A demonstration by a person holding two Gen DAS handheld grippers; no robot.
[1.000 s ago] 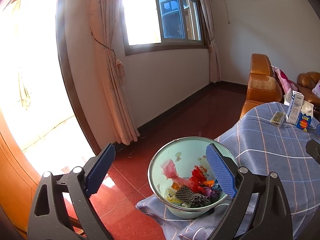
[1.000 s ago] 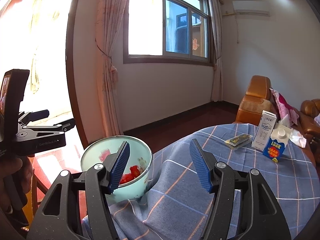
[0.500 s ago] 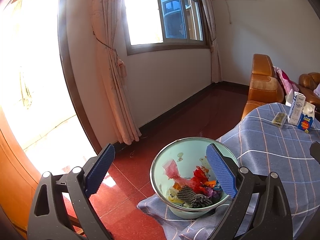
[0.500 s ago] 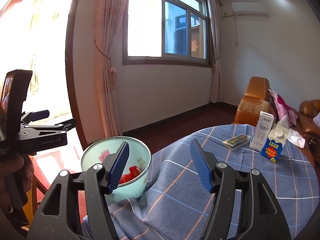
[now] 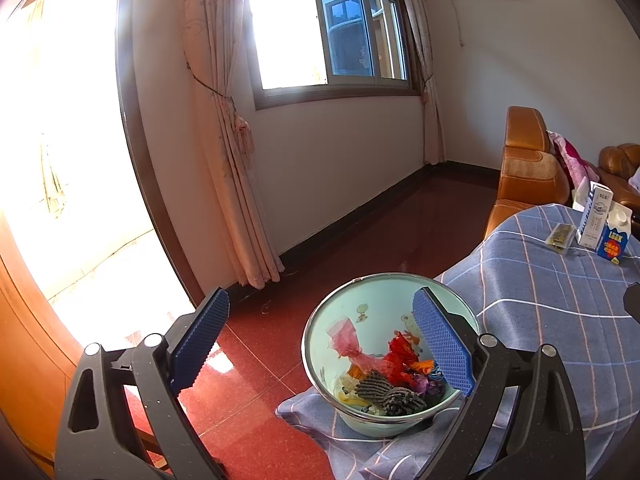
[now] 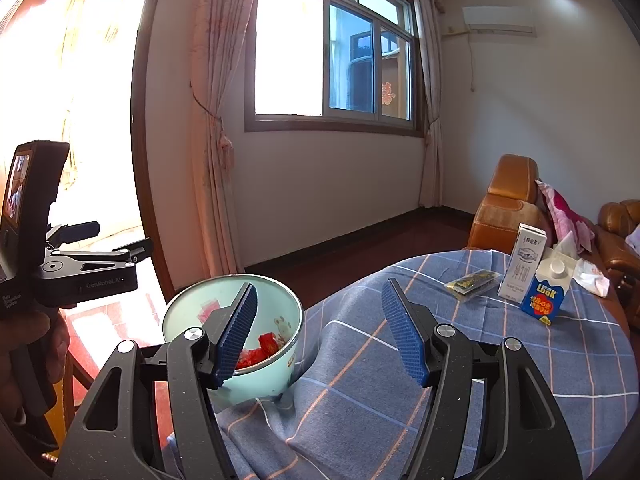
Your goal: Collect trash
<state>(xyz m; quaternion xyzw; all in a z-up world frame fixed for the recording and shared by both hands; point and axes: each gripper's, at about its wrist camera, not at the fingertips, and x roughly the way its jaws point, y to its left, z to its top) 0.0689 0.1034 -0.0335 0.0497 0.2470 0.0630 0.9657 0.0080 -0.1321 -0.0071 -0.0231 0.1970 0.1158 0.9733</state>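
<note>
Standing at the bench's (image 6: 460,360) far edge: two cartons (image 6: 544,292), light, stiff card, take across flat sides. Flat wrapper (image 6: 474,280) beside them, slick and thin, pinch an edge. Basin (image 6: 280,304) of trash near corner. Left gripper (image 5: 320,344) and right gripper (image 6: 320,328) spread, empty.

Open left tongs (image 5: 320,346) hang over a trash-filled bowl (image 5: 320,344) (pale green).
</note>
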